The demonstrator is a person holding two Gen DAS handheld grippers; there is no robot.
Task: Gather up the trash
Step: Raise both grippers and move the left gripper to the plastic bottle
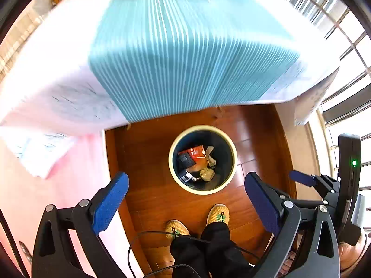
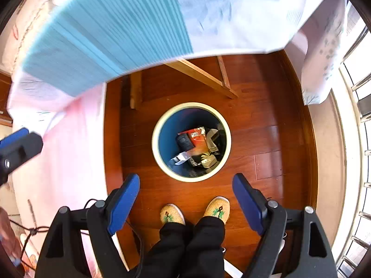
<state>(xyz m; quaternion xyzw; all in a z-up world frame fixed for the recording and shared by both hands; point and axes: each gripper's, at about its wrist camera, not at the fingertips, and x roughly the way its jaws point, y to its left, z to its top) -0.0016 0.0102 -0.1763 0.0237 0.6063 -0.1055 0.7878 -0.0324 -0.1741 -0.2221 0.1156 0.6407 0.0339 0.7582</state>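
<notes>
Both views look steeply down at a round trash bin [image 1: 203,159] standing on the wooden floor [image 1: 150,185], at the middle of each frame. Inside it lie the collected wrappers and packets [image 2: 197,146], red, black and silvery. The left claw [image 1: 183,206] is spread wide with nothing between its blue pads; the right claw [image 2: 186,203] is likewise released and empty. A worktop draped in a teal-striped white cloth [image 2: 104,34] fills the upper part. The person's slippered feet [image 2: 194,212] stand just below the bin.
</notes>
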